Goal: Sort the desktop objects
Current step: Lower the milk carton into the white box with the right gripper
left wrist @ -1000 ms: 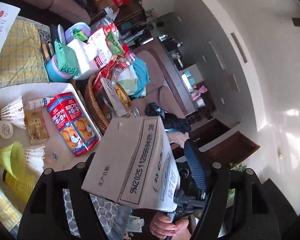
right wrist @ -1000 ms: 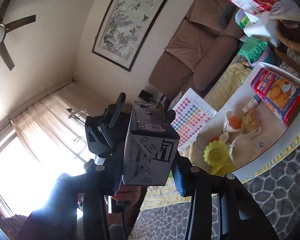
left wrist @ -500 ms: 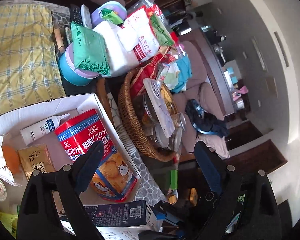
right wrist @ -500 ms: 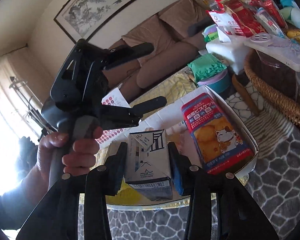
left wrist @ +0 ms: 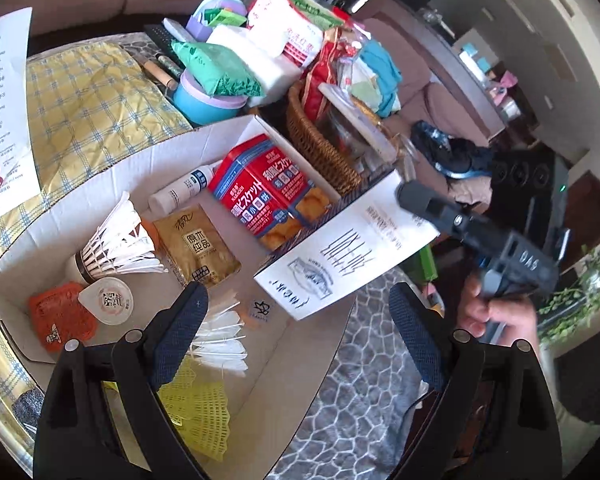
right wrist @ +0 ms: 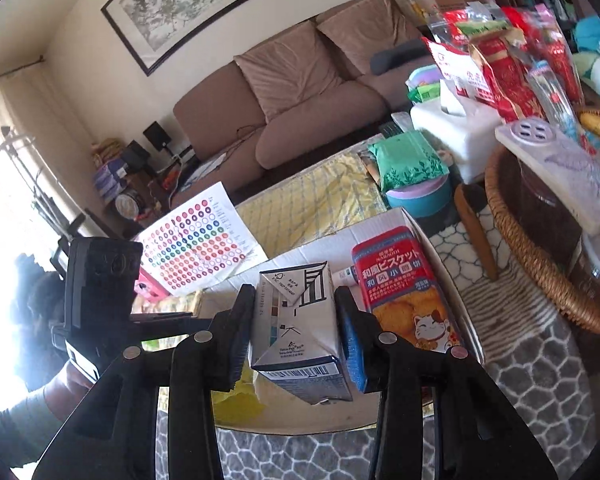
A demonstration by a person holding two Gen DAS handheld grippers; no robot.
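my left gripper (left wrist: 296, 344) has let the carton (right wrist: 296, 328) go and its fingers now stand apart, empty, over the white tray (left wrist: 228, 136). the right gripper (right wrist: 296, 340) alone clamps the carton above the tray's near edge, long axis pointing away towards the biscuit box (right wrist: 400, 292).

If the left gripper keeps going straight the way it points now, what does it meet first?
Most likely the white feathered shuttlecock lying between the open jaws of the left gripper, on the floor of the shallow white cardboard tray. The white drink carton hangs just ahead to the right; depth is unclear.
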